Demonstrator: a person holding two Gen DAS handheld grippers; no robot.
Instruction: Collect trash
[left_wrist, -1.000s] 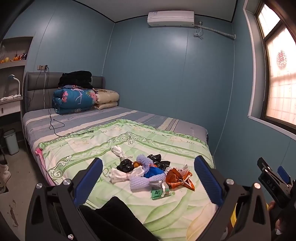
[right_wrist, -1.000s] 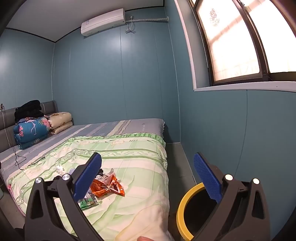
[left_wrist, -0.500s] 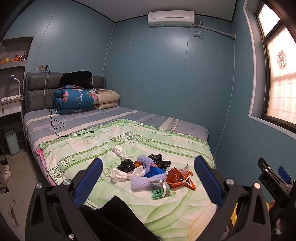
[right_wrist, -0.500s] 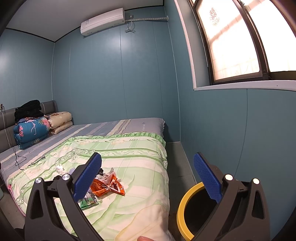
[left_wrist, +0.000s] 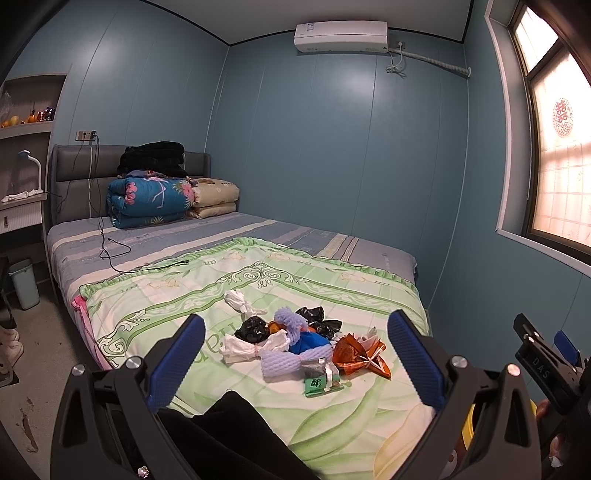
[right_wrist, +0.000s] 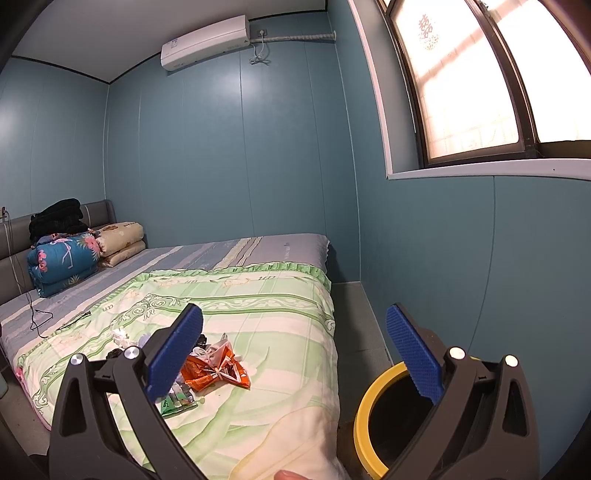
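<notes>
A small heap of trash (left_wrist: 301, 345) lies on the green quilt (left_wrist: 177, 299) near the foot of the bed: an orange wrapper (left_wrist: 360, 354), black bags, white tissue, lilac foam netting and a green packet (left_wrist: 319, 384). A yellow-rimmed bin (right_wrist: 373, 402) stands on the floor just beside the bed. The left tool (left_wrist: 295, 363) and right tool (right_wrist: 293, 354) both hang above the quilt, spread wide and holding nothing. Best to start with the orange wrapper, nearest the bin, pinching one piece at a time.

Yellow-rimmed bin (right_wrist: 364, 413) half behind right gripper (right_wrist: 293, 354), green packet (left_wrist: 319, 384) print unreadable — shelf items (left_wrist: 27, 117) too small
</notes>
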